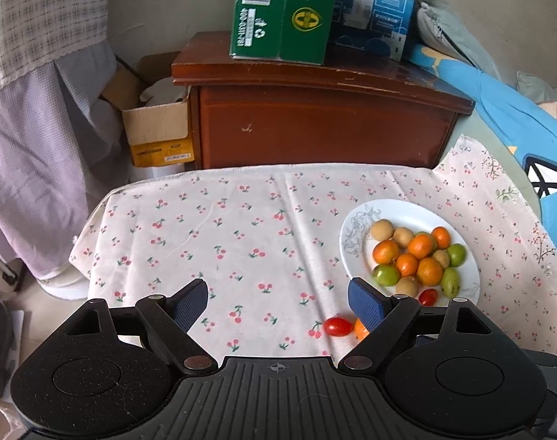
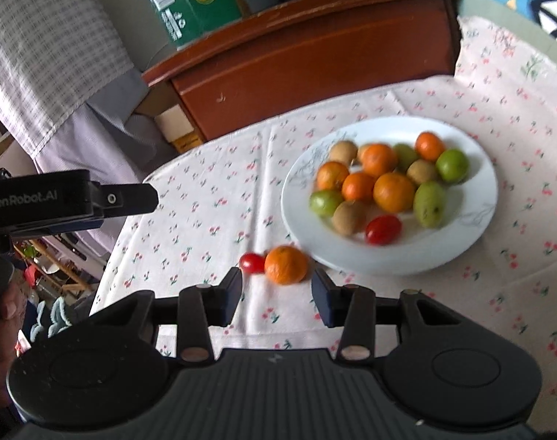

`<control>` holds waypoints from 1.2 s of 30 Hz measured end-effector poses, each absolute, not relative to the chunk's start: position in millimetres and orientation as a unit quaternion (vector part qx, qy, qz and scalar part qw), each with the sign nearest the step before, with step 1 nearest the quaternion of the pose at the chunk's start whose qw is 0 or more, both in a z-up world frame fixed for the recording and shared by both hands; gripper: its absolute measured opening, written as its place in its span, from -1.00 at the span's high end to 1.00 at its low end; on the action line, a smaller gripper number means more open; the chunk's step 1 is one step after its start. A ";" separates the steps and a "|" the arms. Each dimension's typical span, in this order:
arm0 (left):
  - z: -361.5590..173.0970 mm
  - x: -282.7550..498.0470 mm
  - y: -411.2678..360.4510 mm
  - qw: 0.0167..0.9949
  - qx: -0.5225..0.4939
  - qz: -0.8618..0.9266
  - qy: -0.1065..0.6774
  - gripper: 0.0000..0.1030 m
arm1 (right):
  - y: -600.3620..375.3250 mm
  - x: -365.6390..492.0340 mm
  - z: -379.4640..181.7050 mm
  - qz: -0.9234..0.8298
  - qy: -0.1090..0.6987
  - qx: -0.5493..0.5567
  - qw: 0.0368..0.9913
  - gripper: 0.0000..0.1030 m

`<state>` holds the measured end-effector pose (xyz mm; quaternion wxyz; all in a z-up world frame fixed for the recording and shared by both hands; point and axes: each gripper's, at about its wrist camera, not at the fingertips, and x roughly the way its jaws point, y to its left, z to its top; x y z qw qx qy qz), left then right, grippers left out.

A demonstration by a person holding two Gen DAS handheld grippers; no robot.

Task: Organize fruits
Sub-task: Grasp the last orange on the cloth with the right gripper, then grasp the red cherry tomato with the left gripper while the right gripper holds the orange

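Two loose fruits: a mandarin [image 2: 286, 264] and a cherry tomato [image 2: 252, 262], touching, on the cherry-print cloth [image 2: 205, 198] just beside the plate.
Plate: white [image 2: 472, 242], heaped with mandarins, green fruits, brown longans and one cherry tomato [image 2: 383, 228].
Right gripper [image 2: 276, 295]: jaws partly apart, nothing between them, the loose mandarin just ahead of its fingertips.
Left gripper [image 1: 278, 302]: jaws wide apart, holding nothing, over bare cloth left of the plate.
Behind: wooden cabinet [image 1: 315, 124] with a green carton [image 1: 282, 11].
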<state>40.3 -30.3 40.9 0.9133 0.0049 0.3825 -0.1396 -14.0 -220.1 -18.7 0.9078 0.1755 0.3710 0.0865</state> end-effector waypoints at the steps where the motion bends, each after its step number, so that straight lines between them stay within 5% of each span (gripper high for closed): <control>1: 39.9 40.2 -29.2 0.913 0.004 -0.138 0.384 -0.66 | -219.6 -13.1 -20.8 0.087 0.374 0.177 0.906 0.15; 21: 18.3 49.1 -16.7 0.901 -0.001 -0.107 0.420 -0.67 | -209.3 11.4 -41.3 0.062 0.373 0.175 0.909 0.17; 24: 13.9 49.5 -17.5 0.900 0.004 -0.108 0.422 -0.67 | -207.1 13.2 -44.6 0.061 0.372 0.167 0.911 0.38; 36: -13.1 40.7 -39.0 0.891 0.039 -0.161 0.423 -0.67 | -218.2 -9.8 -33.8 0.046 0.389 0.161 0.906 0.40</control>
